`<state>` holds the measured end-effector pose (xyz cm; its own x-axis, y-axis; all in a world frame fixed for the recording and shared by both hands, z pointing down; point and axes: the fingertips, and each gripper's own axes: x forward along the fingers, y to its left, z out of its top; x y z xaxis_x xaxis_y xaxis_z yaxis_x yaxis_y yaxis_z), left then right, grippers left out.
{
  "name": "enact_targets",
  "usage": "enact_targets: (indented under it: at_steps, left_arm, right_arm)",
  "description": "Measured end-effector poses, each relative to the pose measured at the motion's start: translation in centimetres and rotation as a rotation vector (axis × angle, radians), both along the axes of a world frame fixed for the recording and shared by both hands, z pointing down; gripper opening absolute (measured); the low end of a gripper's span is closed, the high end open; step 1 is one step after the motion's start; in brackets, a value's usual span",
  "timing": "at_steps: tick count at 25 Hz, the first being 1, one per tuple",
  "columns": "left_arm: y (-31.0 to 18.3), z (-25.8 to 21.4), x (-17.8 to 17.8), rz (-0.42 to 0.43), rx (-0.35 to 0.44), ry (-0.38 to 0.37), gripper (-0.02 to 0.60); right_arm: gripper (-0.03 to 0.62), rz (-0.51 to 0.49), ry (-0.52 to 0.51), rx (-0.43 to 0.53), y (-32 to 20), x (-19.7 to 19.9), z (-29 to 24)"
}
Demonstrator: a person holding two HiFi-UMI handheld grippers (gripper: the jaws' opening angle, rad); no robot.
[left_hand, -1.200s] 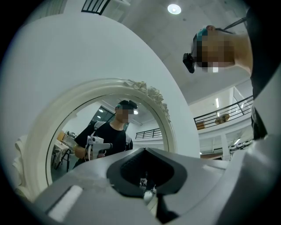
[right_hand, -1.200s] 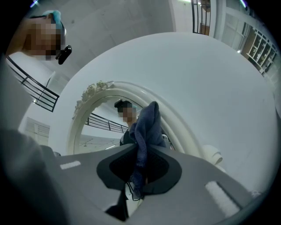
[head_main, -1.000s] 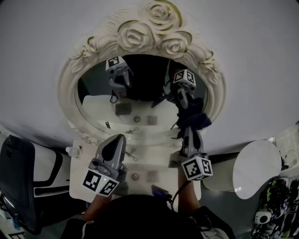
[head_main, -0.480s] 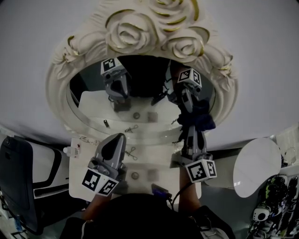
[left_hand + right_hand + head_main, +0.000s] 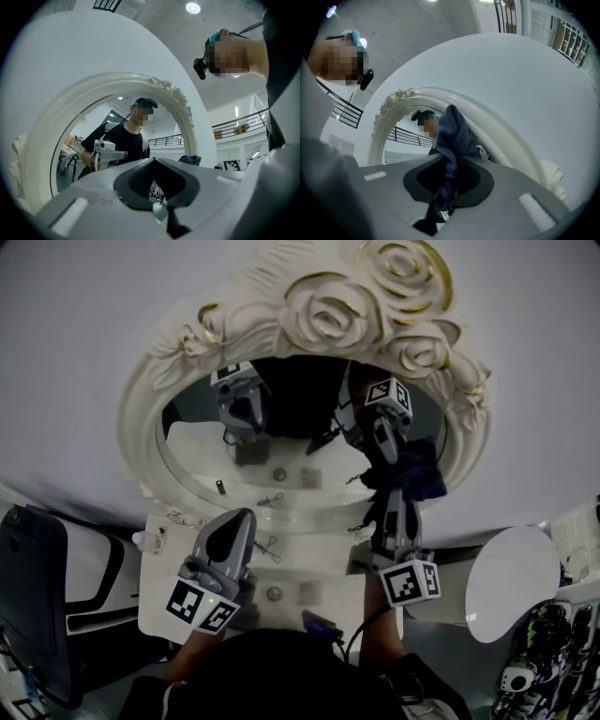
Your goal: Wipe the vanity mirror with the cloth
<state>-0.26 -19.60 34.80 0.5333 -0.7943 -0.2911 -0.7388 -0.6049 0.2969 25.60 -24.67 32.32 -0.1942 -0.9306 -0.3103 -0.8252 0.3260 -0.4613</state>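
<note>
The oval vanity mirror (image 5: 281, 460) has a cream frame (image 5: 337, 310) carved with roses. My right gripper (image 5: 396, 495) is shut on a dark blue cloth (image 5: 412, 474) and holds it against the glass at the lower right, close to the frame. In the right gripper view the cloth (image 5: 452, 136) sticks up from between the jaws in front of the frame (image 5: 506, 126). My left gripper (image 5: 239, 517) hangs below the mirror's lower left edge, shut with nothing in it. Both grippers are reflected in the glass.
A white vanity top (image 5: 159, 606) lies under the mirror, with small clips (image 5: 267, 546) and a round knob (image 5: 274, 594) on it. A black chair (image 5: 33, 596) stands at the left. A white round object (image 5: 511, 582) sits at the right.
My right gripper and the cloth have drifted slightly to the right along the glass, and the head view has swung with them. The left gripper has stayed where it was.
</note>
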Motion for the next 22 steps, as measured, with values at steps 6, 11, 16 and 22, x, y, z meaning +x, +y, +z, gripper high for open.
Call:
enact_targets:
  at_steps: [6, 11, 16, 22]
  left_arm:
    - [0.5, -0.4, -1.8, -0.017, 0.014, 0.017, 0.002]
    - [1.0, -0.7, -3.1, -0.024, 0.022, 0.03, 0.003]
    - [1.4, -1.2, -4.2, -0.024, 0.032, 0.041, 0.003]
    - [1.9, -1.3, -5.6, -0.027, 0.035, 0.054, 0.003]
  right_arm:
    - [0.041, 0.002, 0.003, 0.032, 0.0, -1.1, -1.8]
    - [0.042, -0.002, 0.015, 0.052, 0.0, -2.2, -3.3]
    - [0.041, 0.003, 0.035, 0.071, 0.2, -3.4, -4.8]
    - [0.041, -0.01, 0.072, 0.107, 0.4, -5.9, -6.9]
